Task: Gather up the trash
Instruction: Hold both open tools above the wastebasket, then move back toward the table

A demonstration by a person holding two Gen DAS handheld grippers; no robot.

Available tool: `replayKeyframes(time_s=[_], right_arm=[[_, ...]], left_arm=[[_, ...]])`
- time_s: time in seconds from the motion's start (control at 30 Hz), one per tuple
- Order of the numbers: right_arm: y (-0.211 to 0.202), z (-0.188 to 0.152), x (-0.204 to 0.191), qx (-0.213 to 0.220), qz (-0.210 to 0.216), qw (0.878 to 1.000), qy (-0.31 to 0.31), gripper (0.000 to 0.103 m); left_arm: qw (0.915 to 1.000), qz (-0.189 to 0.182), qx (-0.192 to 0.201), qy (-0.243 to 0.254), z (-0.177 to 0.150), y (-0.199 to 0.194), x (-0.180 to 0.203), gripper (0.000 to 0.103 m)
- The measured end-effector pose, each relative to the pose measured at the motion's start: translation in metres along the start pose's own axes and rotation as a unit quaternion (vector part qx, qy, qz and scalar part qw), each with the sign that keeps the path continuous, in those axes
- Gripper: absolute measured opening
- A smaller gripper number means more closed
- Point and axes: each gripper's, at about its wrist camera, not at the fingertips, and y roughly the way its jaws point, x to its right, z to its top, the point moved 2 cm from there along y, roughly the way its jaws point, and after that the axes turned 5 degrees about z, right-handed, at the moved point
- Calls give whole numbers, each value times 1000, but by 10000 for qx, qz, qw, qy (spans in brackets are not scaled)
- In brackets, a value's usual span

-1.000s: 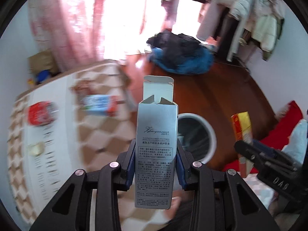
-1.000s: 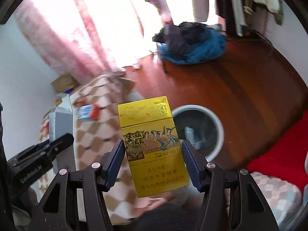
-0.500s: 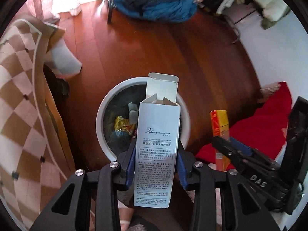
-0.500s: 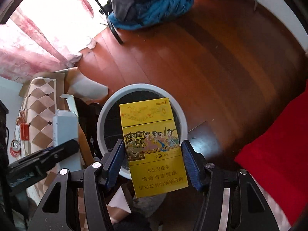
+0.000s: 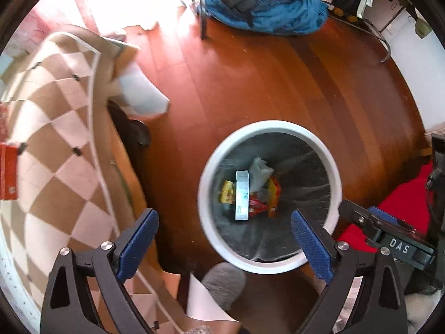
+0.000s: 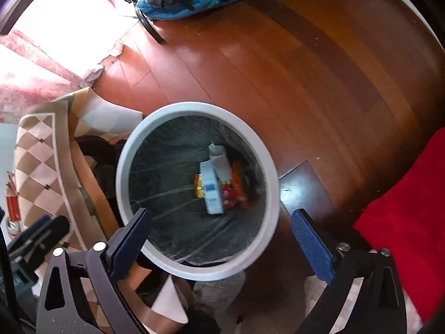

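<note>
While both grippers hang over the floor, the scene reads so:

Bin: round trash bin [image 5: 269, 128] with a smooth white rim and a dark, glossy plastic liner; it stands on the floor beside the table.
Trash: a long white box [image 5: 242, 194] lies at the bottom of the bin among a yellow pack [image 5: 227, 192], crumpled red and orange wrappers and a pale scrap; blur makes the pieces hard to separate.
Left gripper: left gripper [image 5: 224, 239] points down at the bin, blue ribbed pads spread wide, nothing between them.
Right gripper: right gripper [image 6: 221, 240] is likewise tilted down over the bin's near rim, pads wide apart and empty.
Floor: polished reddish-brown wood planks [image 6: 292, 64].
Table: covered with a tan and cream chequered cloth [image 5: 55, 139], its corner drooping; a red item [image 5: 7, 171] lies at its left edge.
Clothes: a soft blue and grey heap [image 5: 261, 2] lies well apart from the bin.
Fabric: red cloth [image 6: 406, 222] at the right.
</note>
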Motion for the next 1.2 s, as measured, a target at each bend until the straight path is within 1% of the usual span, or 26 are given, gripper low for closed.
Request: replayKeyframes(time_s=[0.07,0.13,0.27,0.4,0.57,0.8,0.93,1.03,1.1,1.2], right_arm=[[-4,-5,-2,55,-171,9998,-90,103],[-9,-14,-5,96,-377,9990,-204,103],[-19,-27,-11,170,-608,9972,-395,103],[-34,-36,-14,216,-671,9964,-480,103],[-59,-43,-19,378,-781,9948,-532,103],[-113,-58,-29,734,-761,9925,-607,103],[-148,-70,-40,979,-705,9907,-632,103],[-180,-81,-50,1200,-596,9889,-646,103],[-201,-89,-60,1370,-473,9873,-642,103],[-234,-101,-78,1638,-281,9835,-710,103]], left_arm=[[9998,196,30,29,-6,-1,-4,97],[9996,276,34,42,-13,-2,-5,97],[9992,391,30,112,-26,-4,-4,97],[9994,338,51,81,-33,-11,-2,97],[9994,279,204,79,-36,-30,3,97],[9988,144,476,42,-45,-72,2,97],[9972,97,738,15,-52,-106,-6,97],[9957,64,922,-45,-58,-130,-12,97],[9938,-8,1109,-106,-64,-154,-21,97],[9901,-9,1390,-207,-71,-186,-35,97]])
